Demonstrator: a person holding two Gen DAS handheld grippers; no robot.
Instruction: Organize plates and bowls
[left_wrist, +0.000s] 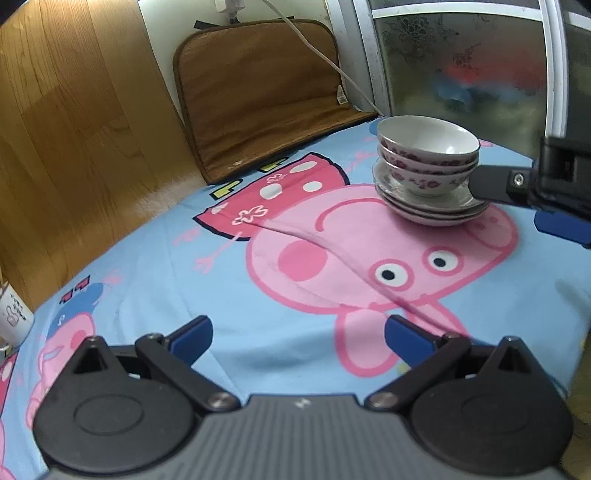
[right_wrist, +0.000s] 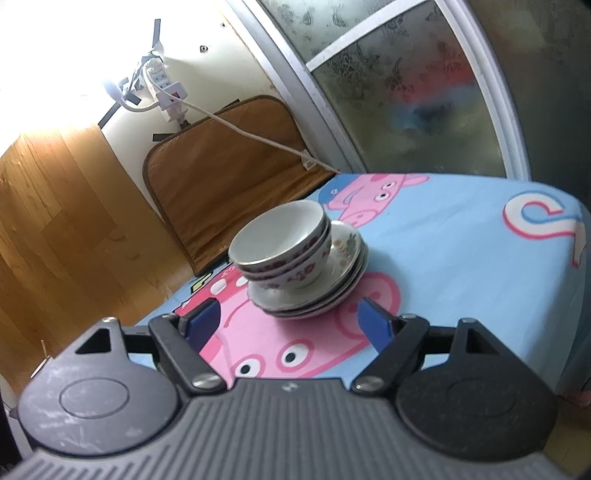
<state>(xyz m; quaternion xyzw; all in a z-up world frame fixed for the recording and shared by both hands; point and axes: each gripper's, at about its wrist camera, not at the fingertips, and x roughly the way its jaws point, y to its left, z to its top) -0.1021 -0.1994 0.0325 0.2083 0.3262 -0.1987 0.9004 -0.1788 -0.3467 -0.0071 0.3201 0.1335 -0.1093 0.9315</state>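
Observation:
A stack of white bowls with purple flower print (left_wrist: 428, 155) sits nested on a stack of white plates (left_wrist: 432, 208) on the table, far right in the left wrist view. The same bowls (right_wrist: 284, 247) and plates (right_wrist: 332, 284) sit centre in the right wrist view. My left gripper (left_wrist: 297, 338) is open and empty, well short of the stack. My right gripper (right_wrist: 286, 319) is open and empty, just in front of the plates; it also shows beside the plates at the right edge of the left wrist view (left_wrist: 524, 184).
The table carries a blue cartoon pig cloth (left_wrist: 258, 280). A brown cushion (left_wrist: 258, 96) leans on the wall behind, with a white cable (right_wrist: 258, 138) and power strip (right_wrist: 166, 88) above. Wood panelling (left_wrist: 74, 147) is left, a frosted glass door (right_wrist: 406, 92) right. A white cup (left_wrist: 14, 317) stands far left.

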